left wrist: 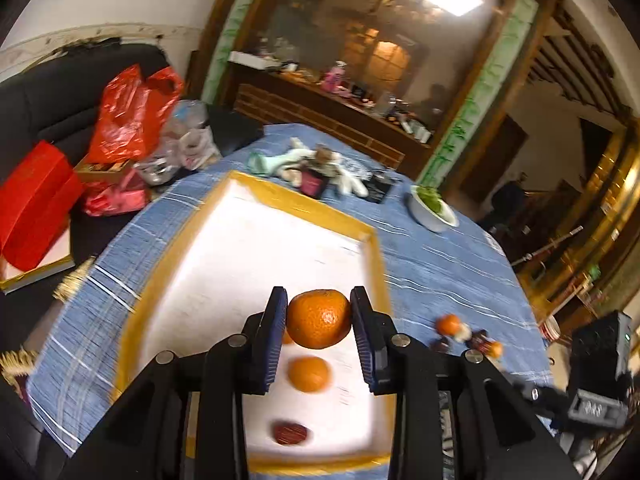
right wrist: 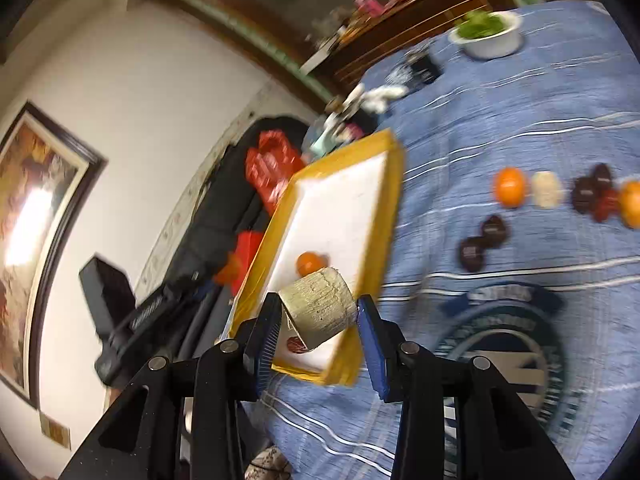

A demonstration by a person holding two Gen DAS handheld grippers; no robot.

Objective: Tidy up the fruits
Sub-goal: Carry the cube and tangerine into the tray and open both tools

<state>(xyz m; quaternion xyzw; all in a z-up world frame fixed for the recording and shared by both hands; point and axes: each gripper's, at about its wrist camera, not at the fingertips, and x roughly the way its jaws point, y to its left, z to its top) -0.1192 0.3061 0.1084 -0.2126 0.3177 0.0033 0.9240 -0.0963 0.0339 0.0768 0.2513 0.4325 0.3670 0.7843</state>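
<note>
Left jaws (left wrist: 319, 322): closed part-way on a mandarin (left wrist: 319, 319), both blue pads pressed against its sides. Fruit held clear above the yellow-rimmed tray (left wrist: 370, 236).

Below and just behind the held mandarin, on the white tray floor: a second mandarin (left wrist: 309, 374), resting loose. A sliver of orange shows beside my left pad; cannot tell what it is. Nearer to me still, a dark red fruit (left wrist: 289, 432), blurred.

Right of my left jaws, off the tray, on the blue striped cloth covering the surface (left wrist: 440, 264): a small cluster of loose fruits (left wrist: 466, 334), orange, pale and dark ones close together. Too blurred to count from this view.

Right jaws (right wrist: 318, 316): closed part-way on a pale, ridged, cylinder-like piece (right wrist: 320, 307), gripped across its width and tilted. Cannot identify it. It hangs over the near end of the tray (right wrist: 394, 208), which lies ahead and to the left of these jaws.

In the tray ahead of the right jaws: one mandarin (right wrist: 310, 263). A dark red fruit (right wrist: 295, 345) shows under the held piece.

Ahead and right of the right jaws, on the cloth: an orange fruit (right wrist: 510, 186), a pale fruit (right wrist: 547, 195) just beside it, then dark fruits (right wrist: 592, 192) and another orange one at the frame edge. Two dark fruits (right wrist: 482, 242) lie nearer, touching.

Far ahead: white bowl of greens (right wrist: 488, 36).
</note>
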